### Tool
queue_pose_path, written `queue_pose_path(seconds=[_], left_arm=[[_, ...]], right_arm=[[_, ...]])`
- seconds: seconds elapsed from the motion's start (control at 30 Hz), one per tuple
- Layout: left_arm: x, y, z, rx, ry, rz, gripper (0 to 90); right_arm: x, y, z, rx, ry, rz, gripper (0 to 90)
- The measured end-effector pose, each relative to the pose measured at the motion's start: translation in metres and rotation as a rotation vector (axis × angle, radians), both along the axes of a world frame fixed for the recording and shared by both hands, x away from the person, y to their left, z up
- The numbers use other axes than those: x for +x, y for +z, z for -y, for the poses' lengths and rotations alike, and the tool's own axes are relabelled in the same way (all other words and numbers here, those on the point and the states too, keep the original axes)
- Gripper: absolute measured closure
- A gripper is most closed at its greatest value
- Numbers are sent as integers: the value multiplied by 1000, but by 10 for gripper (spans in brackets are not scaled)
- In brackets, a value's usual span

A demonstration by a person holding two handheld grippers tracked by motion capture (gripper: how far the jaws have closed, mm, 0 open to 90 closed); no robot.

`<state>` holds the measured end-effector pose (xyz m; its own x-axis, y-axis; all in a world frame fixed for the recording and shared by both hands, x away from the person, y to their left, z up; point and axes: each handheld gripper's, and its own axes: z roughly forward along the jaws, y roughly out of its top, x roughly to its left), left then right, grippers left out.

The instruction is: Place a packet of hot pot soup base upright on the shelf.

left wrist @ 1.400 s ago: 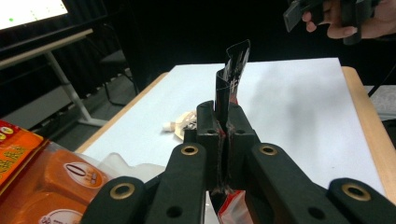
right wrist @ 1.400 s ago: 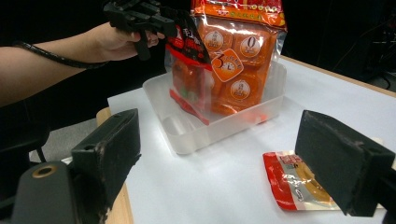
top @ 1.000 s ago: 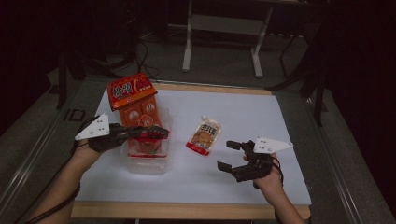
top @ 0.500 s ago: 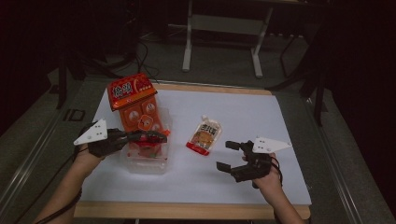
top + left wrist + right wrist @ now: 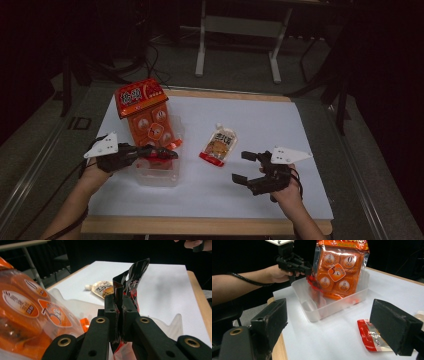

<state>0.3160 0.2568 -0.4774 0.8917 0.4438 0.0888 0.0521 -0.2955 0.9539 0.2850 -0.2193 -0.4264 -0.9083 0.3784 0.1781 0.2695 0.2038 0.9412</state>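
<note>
High view: one bin, two grippers, three packets (one gripped).

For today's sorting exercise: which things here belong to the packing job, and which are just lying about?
In use: left gripper, dark red packet, clear tub, orange snack bag.
Lying about: spout pouch, open right gripper, metal stand.

The left gripper, at lower left in the high view, is clamped tight; the right gripper, lower right, gapes wide.
</note>
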Motion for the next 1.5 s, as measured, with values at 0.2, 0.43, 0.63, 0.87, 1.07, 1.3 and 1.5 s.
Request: queue_pose_path(seconds=[0.2, 0.43, 0.63, 0.87, 1.07, 1.3, 1.5], left_arm=[[0, 1, -1, -6, 11, -13, 830], [-5, 6, -1, -33, 31, 38, 629], [-8, 18, 8, -46, 81, 20, 312], [-10, 33, 17, -102, 89, -26, 110], [-15, 43, 28, -118, 101, -29, 48], [-26, 51, 44, -119, 87, -32, 27], [-37, 53, 59, -117, 52, -27, 24]], right_arm=[[0, 0, -1, -5, 3, 0, 143], [0, 0, 0, -5, 4, -5, 143], [0, 0, -1, -4, 4, -6, 143], [0, 1, -1, -3, 5, -5, 143], [1, 2, 0, -4, 2, -2, 143], [3, 5, 2, -8, -6, 11, 147], [7, 6, 6, -3, -20, 16, 148]])
